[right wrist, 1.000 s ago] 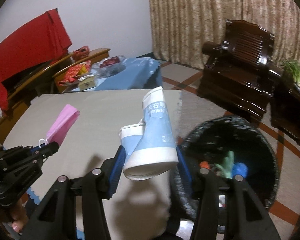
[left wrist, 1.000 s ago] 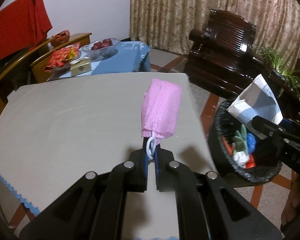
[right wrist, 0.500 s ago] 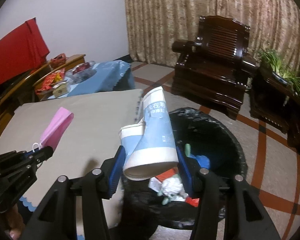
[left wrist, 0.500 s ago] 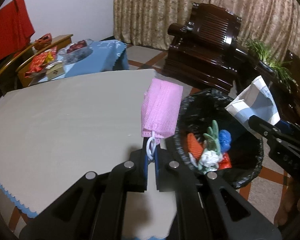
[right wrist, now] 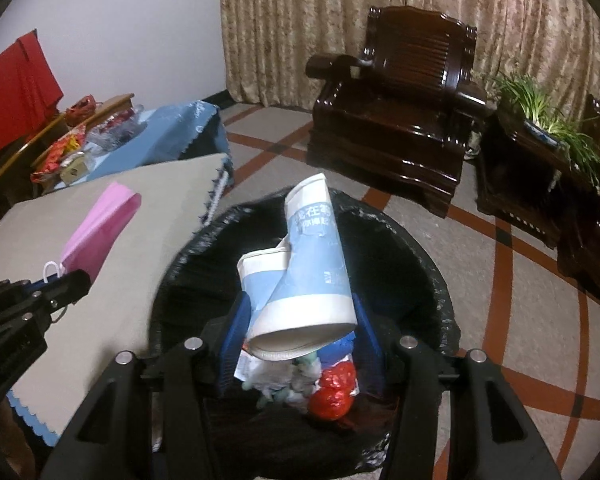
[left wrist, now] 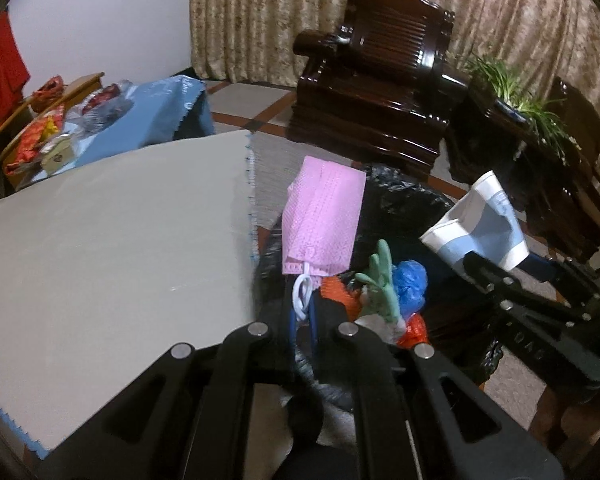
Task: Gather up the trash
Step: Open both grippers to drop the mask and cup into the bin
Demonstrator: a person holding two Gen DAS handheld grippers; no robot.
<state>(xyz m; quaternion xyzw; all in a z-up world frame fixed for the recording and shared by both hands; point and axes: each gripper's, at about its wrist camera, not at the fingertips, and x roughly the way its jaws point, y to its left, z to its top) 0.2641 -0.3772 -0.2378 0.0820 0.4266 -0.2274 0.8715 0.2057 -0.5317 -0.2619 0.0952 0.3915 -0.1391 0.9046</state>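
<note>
Over bin [right wrist: 428, 264], paper cup [right wrist: 304, 276] sits clamped in right claw [right wrist: 296, 332].

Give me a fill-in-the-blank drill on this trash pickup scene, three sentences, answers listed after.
1. The left tool pinches the pink face mask by its white ____.
2. The right tool is shut on a crushed blue and white paper ____.
3. The bin below both tools is lined with a ____ bag.

Missing words: ear loop; cup; black
</note>
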